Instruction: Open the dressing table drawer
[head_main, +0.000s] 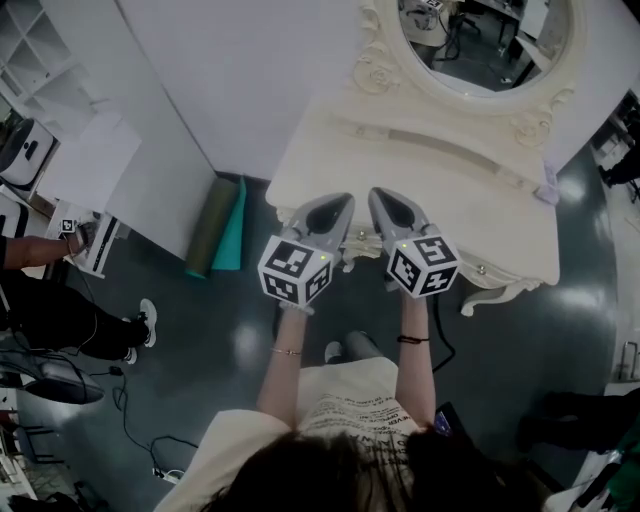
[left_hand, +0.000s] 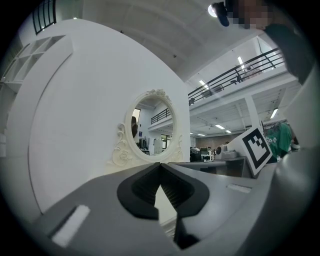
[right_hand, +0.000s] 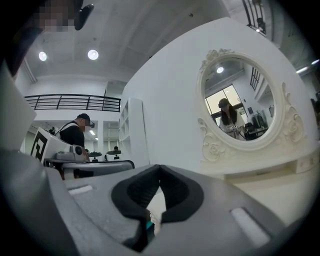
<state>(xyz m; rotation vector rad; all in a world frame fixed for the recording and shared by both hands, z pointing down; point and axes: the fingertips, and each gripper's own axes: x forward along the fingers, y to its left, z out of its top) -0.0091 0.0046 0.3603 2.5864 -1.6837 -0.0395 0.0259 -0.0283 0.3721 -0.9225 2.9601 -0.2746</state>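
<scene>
Left gripper (head_main: 343, 200) and right gripper (head_main: 380, 195) sit side by side, level, tips over the front edge of the cream dressing table (head_main: 430, 170). Both jaw pairs are closed tip to tip, nothing clamped. The drawer (head_main: 360, 246) is under the tabletop's near edge, between the grippers' marker cubes, and looks closed. Oval mirror (head_main: 480, 40) behind. Teal roll (head_main: 232, 225) on the floor at left.

The dressing table (head_main: 420, 150) was cream-white, and its mirror frame (head_main: 385, 70) bore scrolls and roses in the same cream. The left gripper (head_main: 345, 200) and right gripper (head_main: 378, 195) were pale grey with black ribbed pads (left_hand: 145, 187). Each carried a white cube (head_main: 295, 270) patterned with black square markers. An olive roll (head_main: 210, 228) and a teal roll (head_main: 231, 228) lay on the glossy dark grey floor (head_main: 220, 340). The shirt (head_main: 350, 400) looked cream with dark print, perhaps lettering.
</scene>
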